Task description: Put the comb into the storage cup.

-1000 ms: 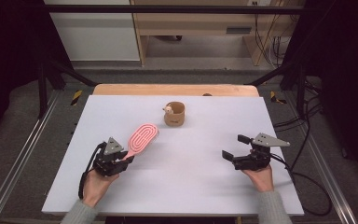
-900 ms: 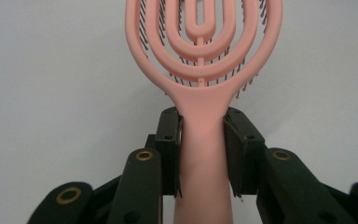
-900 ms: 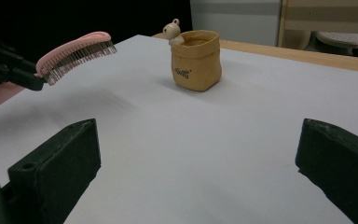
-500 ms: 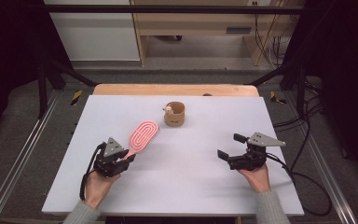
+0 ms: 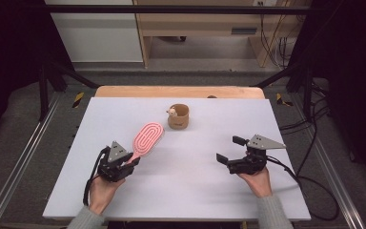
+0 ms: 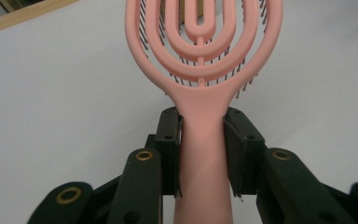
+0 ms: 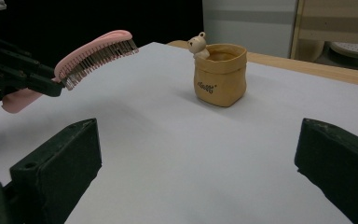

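- Left gripper (image 5: 132,159): a person's left hand (image 5: 102,193) holds it low over the near left part of the white surface (image 5: 195,186). Its two black fingers (image 6: 168,140) are clenched on the handle of a pink hairbrush (image 5: 146,139), one pad pressed to each side of the handle.
- Pink hairbrush: its oval head, made of nested open loops, reaches out past the fingertips, away from the person and a little to the right. In the right gripper view the head is lifted off the surface, with the back up and the dark bristles facing down. The handle runs back between the fingers into the gripper body.
- Small tan cup (image 5: 179,116): it stands upright on the surface beyond the brush head, a little to its right, apart from it. A small pale bear figure (image 5: 172,112) sits on its rim, on the side nearer the brush. The cup is well apart from both sets of fingers, roughly between them and farther from the person.
- Right gripper (image 5: 231,149): the person's right hand (image 5: 256,180) holds it over the near right part of the surface, with a grey three-cornered plate (image 5: 265,141) on top. Its fingers (image 7: 60,163) are released, spread wide with bare surface between them, and point toward the cup and the brush.
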